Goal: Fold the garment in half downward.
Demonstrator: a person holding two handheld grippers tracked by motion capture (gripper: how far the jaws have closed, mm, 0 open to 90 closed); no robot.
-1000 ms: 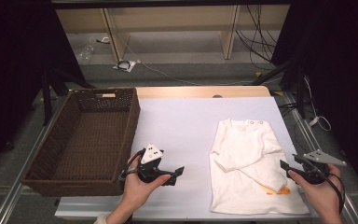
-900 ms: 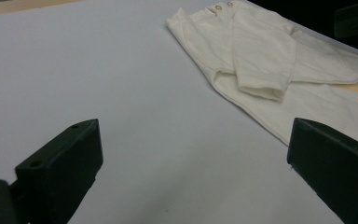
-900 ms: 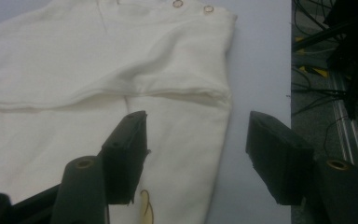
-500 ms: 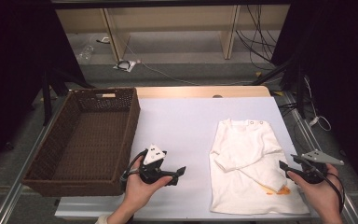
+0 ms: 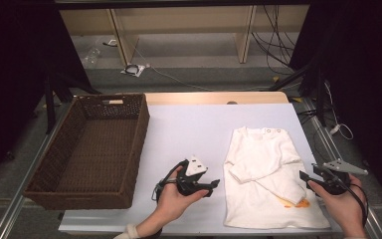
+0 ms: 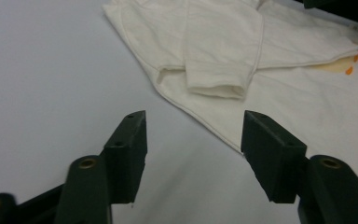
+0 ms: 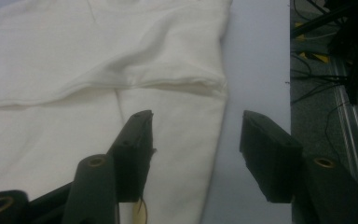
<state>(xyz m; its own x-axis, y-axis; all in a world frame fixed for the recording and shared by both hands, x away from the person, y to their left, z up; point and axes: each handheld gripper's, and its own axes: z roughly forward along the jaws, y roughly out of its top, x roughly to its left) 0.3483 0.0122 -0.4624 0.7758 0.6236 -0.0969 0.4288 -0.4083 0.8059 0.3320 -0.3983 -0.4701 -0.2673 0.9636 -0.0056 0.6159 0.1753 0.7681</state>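
Little has shifted in a second: both grippers hover beside the white baby shirt (image 5: 268, 179).
Left gripper (image 5: 210, 185) and right gripper (image 5: 306, 177) hold fingers spread, flanking the shirt on the white surface (image 5: 189, 129); wicker basket (image 5: 64, 169) stands left.

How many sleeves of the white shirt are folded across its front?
2: on the white shirt, one sleeve ends at its left edge, the other sleeve lies toward the right, near the orange print.

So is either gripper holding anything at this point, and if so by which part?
Nothing is held. The left gripper and right gripper both stand open, just short of the white shirt.
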